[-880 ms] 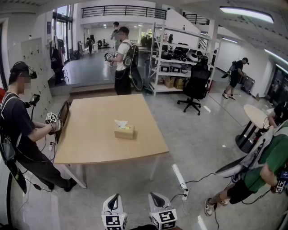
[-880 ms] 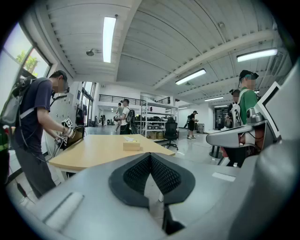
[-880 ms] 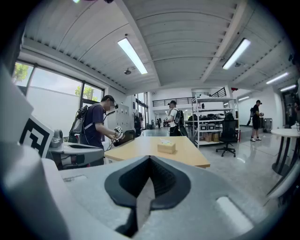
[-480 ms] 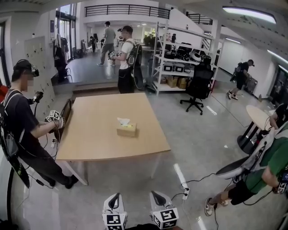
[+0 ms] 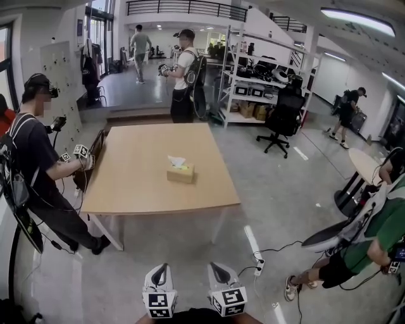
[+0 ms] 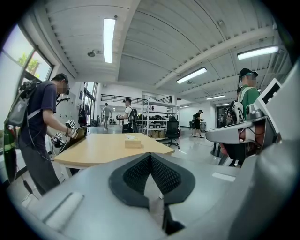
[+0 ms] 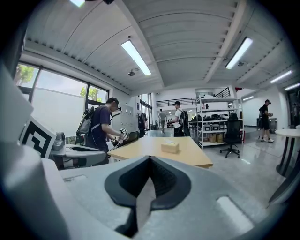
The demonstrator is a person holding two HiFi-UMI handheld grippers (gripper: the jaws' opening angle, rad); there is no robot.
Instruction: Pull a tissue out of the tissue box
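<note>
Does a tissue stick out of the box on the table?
Yes, a white tissue rises from the top of the tissue box.

A pale wooden table stands mid-frame on a glossy grey floor. Behind it, at upper centre, is white metal shelving, with a black office chair just in front. A railed balcony runs along the top edge. Grey lockers line the left wall beside a window. A long ceiling lamp glows at upper right, and a round white table sits at the right edge.
</note>
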